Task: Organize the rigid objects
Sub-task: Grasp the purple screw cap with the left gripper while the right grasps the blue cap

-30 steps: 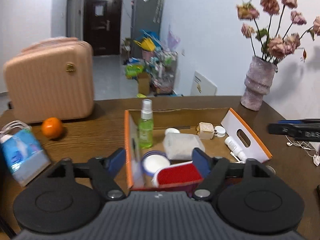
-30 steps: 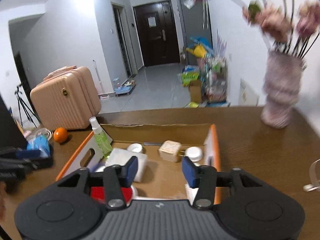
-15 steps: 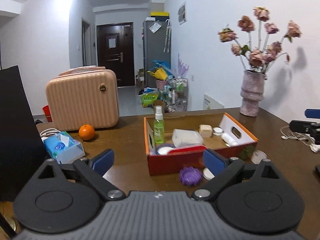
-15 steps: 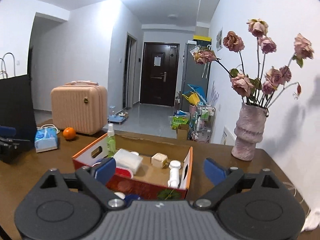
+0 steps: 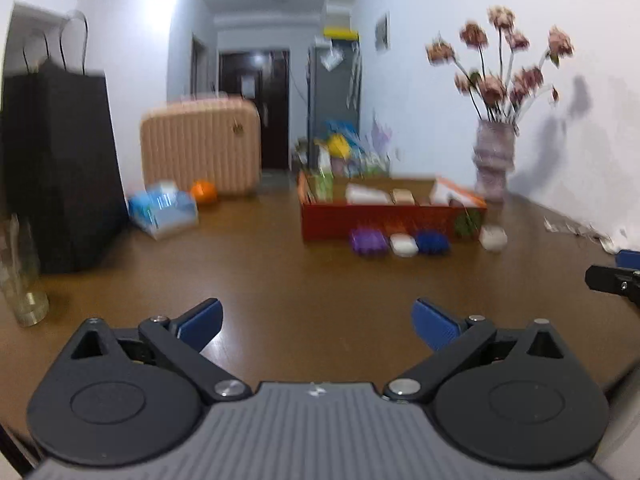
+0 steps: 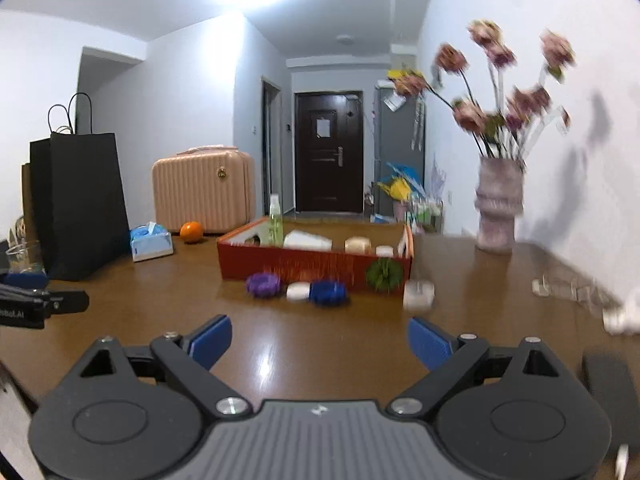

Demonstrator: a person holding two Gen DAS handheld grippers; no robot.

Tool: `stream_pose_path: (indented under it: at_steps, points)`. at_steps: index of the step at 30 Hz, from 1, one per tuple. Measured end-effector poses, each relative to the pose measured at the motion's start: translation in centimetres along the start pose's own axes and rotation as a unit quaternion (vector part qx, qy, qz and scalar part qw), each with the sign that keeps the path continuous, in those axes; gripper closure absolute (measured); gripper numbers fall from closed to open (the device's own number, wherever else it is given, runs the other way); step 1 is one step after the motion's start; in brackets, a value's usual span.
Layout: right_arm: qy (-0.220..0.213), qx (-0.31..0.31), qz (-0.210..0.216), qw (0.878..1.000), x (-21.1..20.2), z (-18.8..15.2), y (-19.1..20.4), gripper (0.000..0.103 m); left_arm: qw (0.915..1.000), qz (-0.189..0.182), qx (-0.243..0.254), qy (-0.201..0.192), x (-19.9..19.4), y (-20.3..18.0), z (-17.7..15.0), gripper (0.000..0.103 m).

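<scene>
brown table point(image 6: 280, 344); red box point(image 6: 304, 266) lies well ahead of left gripper point(image 5: 318, 322), opening, and right gripper point(image 6: 320, 340), wide, empty.

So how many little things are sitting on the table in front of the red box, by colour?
Purple: 1
White: 2
Blue: 1
Green: 1
Total: 5
</scene>
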State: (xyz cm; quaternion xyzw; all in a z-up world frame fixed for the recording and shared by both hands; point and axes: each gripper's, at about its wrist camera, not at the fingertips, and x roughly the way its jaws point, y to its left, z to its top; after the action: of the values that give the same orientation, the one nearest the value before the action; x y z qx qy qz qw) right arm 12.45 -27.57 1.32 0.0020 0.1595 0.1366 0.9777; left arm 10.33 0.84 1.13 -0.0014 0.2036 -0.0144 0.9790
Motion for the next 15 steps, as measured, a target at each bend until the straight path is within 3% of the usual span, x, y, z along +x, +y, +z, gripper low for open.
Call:
stream_pose_path:
  at_steps: [3, 7, 15]
  points:
    - [0.023, 0.015, 0.019, 0.999, -0.5, -1.6, 0.0, 0.008, 0.9997, -0.015, 0.009, 0.020, 1.1, -0.8, -0.4, 0.000]
    - [0.031, 0.011, 0.005, 0.999, 1.0, -1.4, 0.0, 0.008, 0.9995, -0.018, 0.002, 0.025, 3.5, -1.4, 0.6, 0.000]
    - [0.071, 0.013, -0.012, 0.997, 8.6, 1.0, -1.1, 0.009, 0.9980, -0.033, 0.034, 0.042, 12.8, -2.9, 4.8, 0.001]
